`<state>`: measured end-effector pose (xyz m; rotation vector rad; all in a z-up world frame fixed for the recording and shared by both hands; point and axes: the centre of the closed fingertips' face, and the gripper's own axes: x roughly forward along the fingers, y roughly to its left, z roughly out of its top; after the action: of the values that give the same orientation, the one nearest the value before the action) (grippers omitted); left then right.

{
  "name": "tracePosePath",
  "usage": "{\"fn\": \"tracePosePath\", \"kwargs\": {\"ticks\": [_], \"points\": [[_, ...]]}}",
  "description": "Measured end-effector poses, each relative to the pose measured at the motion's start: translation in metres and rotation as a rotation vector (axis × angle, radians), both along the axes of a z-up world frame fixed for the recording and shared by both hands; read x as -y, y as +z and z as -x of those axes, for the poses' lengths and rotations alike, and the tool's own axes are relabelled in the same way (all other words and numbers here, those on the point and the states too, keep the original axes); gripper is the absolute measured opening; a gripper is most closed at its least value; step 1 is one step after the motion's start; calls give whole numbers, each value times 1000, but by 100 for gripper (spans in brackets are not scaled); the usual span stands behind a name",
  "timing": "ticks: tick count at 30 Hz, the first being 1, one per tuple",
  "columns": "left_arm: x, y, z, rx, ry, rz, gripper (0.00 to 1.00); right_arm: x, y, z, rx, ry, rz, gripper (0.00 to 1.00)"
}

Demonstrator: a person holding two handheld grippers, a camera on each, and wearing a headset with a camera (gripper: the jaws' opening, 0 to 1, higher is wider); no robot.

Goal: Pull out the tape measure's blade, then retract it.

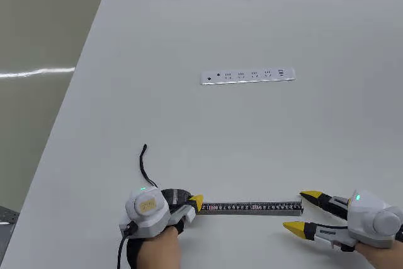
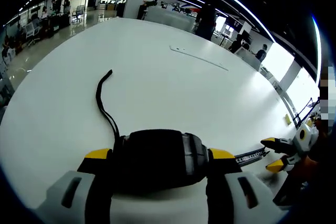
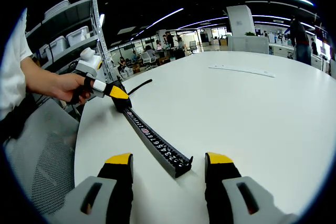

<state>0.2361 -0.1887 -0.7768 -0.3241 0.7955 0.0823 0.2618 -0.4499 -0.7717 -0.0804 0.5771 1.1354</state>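
Note:
My left gripper (image 1: pixel 189 205) is shut on the black tape measure case (image 2: pixel 157 156), which lies on the white table near its front edge. The dark blade (image 1: pixel 250 207) lies flat on the table, drawn out to the right of the case. Its end hook (image 3: pixel 185 164) rests just ahead of my right gripper (image 3: pixel 167 160), between the two yellow-tipped fingers without touching them. My right gripper (image 1: pixel 301 211) stands open at the blade's tip. A black wrist cord (image 1: pixel 144 165) trails from the case toward the far side.
A white power strip (image 1: pixel 247 75) lies further back at the table's middle. The table's left edge (image 1: pixel 69 92) drops to a glossy floor. In the right gripper view, shelving (image 3: pixel 68 35) with bins stands behind the person's hand.

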Motion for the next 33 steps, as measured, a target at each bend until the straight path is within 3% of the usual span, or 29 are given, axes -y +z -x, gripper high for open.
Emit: {"fn": "tracePosePath", "kwargs": {"ticks": [19,33], "points": [[0,-2,0,-13,-10,-28,70,0,-3,3,-6,7,-3,53],[0,-2,0,-12,-8,-28,70,0,-7,1,21,44,10,43]]}}
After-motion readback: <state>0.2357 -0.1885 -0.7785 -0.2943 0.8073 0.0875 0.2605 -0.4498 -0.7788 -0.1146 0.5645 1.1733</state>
